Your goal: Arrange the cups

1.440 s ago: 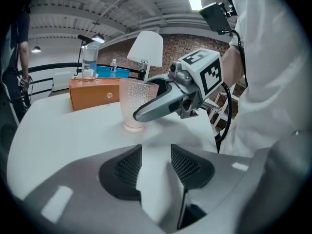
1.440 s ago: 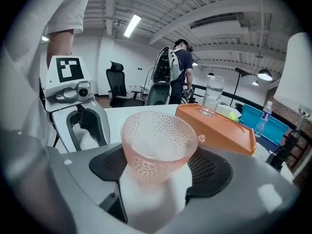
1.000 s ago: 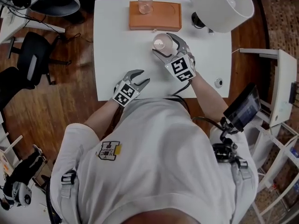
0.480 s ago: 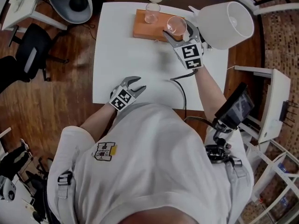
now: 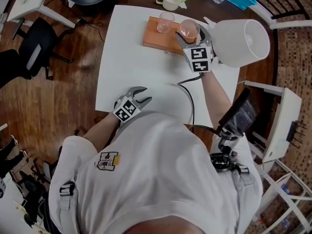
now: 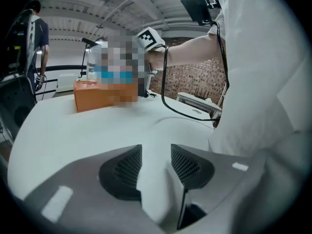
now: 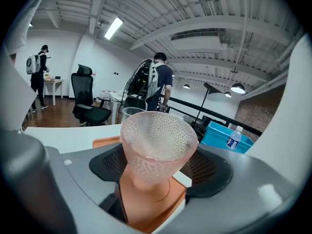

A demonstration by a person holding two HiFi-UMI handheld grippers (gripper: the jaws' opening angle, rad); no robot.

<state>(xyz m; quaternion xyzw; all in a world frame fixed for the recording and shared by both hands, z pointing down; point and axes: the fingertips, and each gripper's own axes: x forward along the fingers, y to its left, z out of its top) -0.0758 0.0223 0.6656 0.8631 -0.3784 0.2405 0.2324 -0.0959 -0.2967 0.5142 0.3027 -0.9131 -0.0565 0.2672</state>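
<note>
Carried across, held fast

Head view: the right gripper (image 5: 188,31) is bringing the pink cup (image 5: 189,29) from mid-table over the orange tray (image 5: 155,39), beside the clear cup (image 5: 165,22). Left gripper view: the left gripper (image 6: 156,167) is hanging open-jawed, empty. Right gripper view: the jaws are clasping the cup.

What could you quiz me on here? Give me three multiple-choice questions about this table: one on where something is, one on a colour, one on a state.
1. Where does the clear glass stand?
A. On the orange tray
B. On the floor
C. On the black chair

2. What colour is the cup in the right gripper?
A. Blue
B. Black
C. Pink

3. How is the left gripper?
A. Shut on a cup
B. Open and empty
C. Shut on a cable

Answers:
1 A: the head view shows it on the tray.
2 C: its dimpled wall looks pink between the jaws.
3 B: its jaws stand apart with only the white table showing between them.
</note>
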